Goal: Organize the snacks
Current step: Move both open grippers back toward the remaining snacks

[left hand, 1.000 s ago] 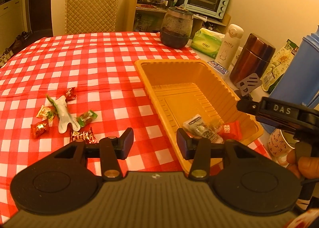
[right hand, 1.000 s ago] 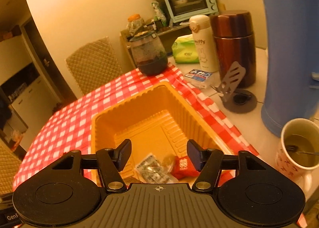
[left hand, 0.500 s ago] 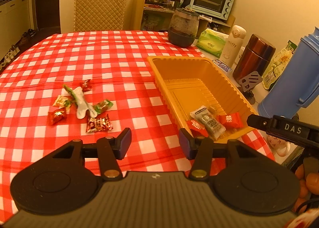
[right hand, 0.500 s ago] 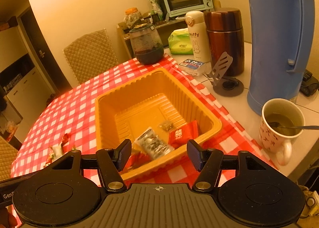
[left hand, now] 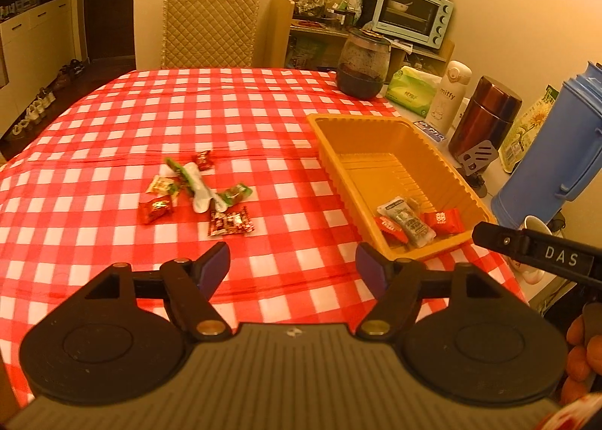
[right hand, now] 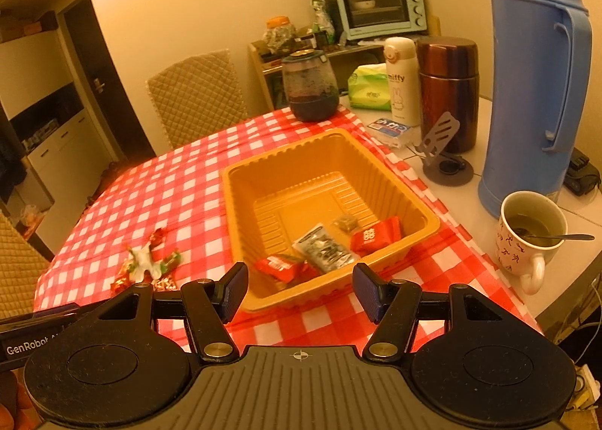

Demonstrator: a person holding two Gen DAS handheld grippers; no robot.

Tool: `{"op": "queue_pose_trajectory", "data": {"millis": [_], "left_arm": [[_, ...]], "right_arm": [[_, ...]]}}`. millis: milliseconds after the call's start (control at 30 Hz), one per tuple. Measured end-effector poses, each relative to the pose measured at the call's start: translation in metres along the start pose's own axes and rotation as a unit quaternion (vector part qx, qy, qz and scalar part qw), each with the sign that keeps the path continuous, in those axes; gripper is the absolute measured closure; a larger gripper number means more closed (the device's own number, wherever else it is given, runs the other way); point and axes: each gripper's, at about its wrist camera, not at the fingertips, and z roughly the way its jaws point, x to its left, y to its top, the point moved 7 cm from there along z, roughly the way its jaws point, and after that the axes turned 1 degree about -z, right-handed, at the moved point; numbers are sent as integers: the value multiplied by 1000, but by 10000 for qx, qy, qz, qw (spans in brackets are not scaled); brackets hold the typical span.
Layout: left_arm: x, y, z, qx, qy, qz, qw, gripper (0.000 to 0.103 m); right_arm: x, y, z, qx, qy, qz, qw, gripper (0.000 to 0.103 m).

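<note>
An orange plastic tray (left hand: 340, 136) (right hand: 425, 215) stands on the red-checked tablecloth (left hand: 113, 121) and holds several wrapped snacks (left hand: 408, 221) (right hand: 323, 247) at its near end. More wrapped snacks (left hand: 195, 191) (right hand: 145, 262) lie loose on the cloth to the tray's left. My left gripper (left hand: 292, 264) hovers above the cloth in front of both, its jaws opening with nothing between them. My right gripper (right hand: 300, 288) hangs open and empty just in front of the tray's near rim. Its side shows at the right edge of the left wrist view.
A dark glass jar (left hand: 363, 64), tissue pack (left hand: 412, 95), white bottle (left hand: 449, 95), brown flask (left hand: 485, 115), blue thermos (right hand: 534, 80), phone stand (right hand: 442, 151) and a mug with a spoon (right hand: 528, 236) crowd the table's right side. A quilted chair (left hand: 210, 25) stands behind.
Both grippers have pulled back and up from the tray, so more of the table shows. The left jaws have widened; a red snack now lies in the tray's near corner.
</note>
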Motion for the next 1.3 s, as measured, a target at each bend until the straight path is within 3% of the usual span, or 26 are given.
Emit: {"op": "queue_pose_trajectory", "data": {"millis": [633,1300], "left_arm": [[52,-15,-34,-112,395,-212,9989,26],[112,-15,-38,-109,843,-463,9953,26]], "right_arm": [[47,-9,-13,44,262,-376,9989,41],[82,-21,3,190,521,-683,9961,41]]}}
